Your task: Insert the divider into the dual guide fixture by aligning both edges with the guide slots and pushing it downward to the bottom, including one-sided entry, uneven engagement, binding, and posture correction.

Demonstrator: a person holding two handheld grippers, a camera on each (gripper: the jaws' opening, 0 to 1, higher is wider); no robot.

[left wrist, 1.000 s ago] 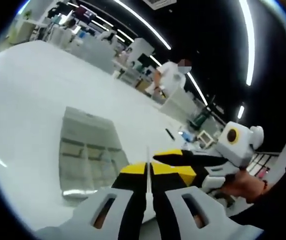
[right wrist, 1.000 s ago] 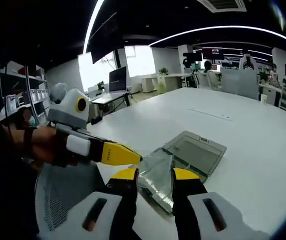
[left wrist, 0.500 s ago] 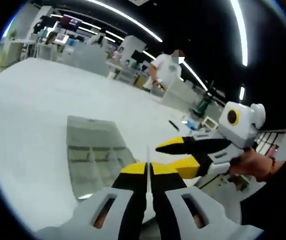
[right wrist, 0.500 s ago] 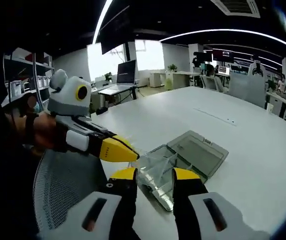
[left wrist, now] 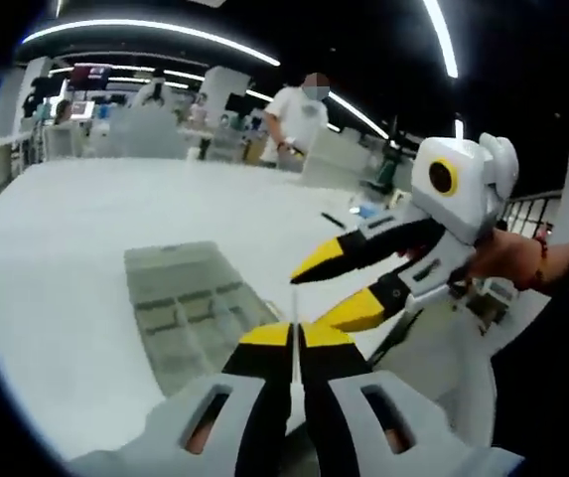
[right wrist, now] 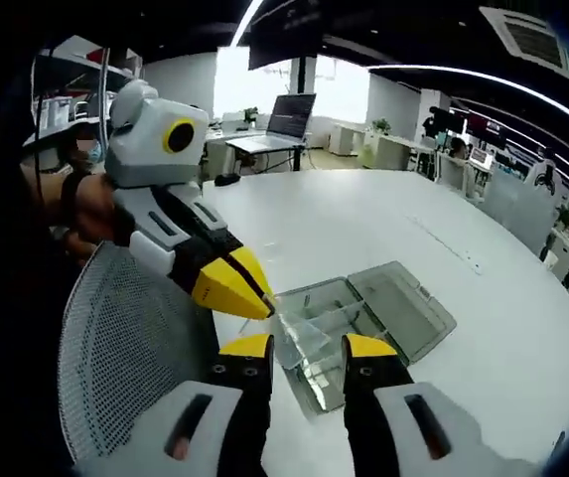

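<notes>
Jaws first: left gripper (left wrist: 294, 336) is pinching the divider (left wrist: 293, 316), yellow tips pressed tight w/ only the thin clear sheet between them; seen edge-on in left gripper view, sheet is sticking up just past the tips. Right gripper (right wrist: 308, 347) jaws are standing spread apart, nothing gripped between them in right gripper view.

Big white table (left wrist: 75, 258) is carrying everything. On it the clear plastic box, i.e. the guide fixture (right wrist: 342, 320), is lying w/ its lid (right wrist: 403, 310) flung open flat beside it on the far side; inner compartments are showing through the clear walls. In left gripper view the same fixture (left wrist: 190, 308) is sitting left of the jaws, near them. Can't tell if divider is touching the fixture; it looks held above/beside it, not seated in any slot.

Mesh-back chair (right wrist: 125, 368) is standing at the table edge, lower left in right gripper view.

Left gripper (right wrist: 264, 306) is coming into right gripper view from the left, held in a hand (right wrist: 90, 204), its closed yellow tips hanging just over the near corner of the fixture, just above the right gripper's spread tips. Right gripper (left wrist: 314, 294) is reaching into left gripper view from the right, jaws parted, lower tip just beside the divider, held by a hand (left wrist: 507, 260).

Bkgd: person in white shirt (left wrist: 292, 117) standing past the table.
</notes>
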